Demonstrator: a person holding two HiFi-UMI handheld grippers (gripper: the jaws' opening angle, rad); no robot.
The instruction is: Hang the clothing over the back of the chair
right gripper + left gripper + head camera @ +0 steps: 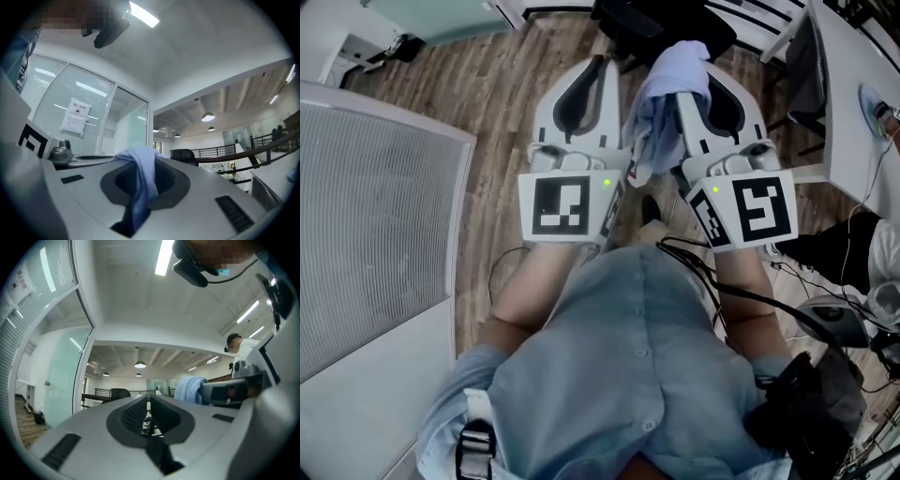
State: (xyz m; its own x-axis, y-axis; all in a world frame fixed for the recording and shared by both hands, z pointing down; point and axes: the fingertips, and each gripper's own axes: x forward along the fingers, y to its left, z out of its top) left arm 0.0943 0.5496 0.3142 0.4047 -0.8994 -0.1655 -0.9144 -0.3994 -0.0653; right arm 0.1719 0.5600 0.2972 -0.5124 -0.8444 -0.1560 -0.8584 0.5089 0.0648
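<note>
A light blue piece of clothing [661, 94] is bunched over the tips of my right gripper [686, 70], which is shut on it. In the right gripper view the cloth [143, 173] drapes down between the jaws of that gripper [150, 157]. My left gripper [602, 64] is held beside it at the same height. Its jaws are shut with nothing between them [148, 404], and the cloth [189, 389] shows off to its right. A black office chair [670, 23] stands just ahead of both grippers, also seen as a dark chair back [183, 153] in the distance.
A glass partition with blinds [366, 216] runs along the left. A white desk [853, 103] stands at the right, with cables [741, 295] and dark gear on the wood floor [487, 84] below it. A black railing [220, 152] lies further off.
</note>
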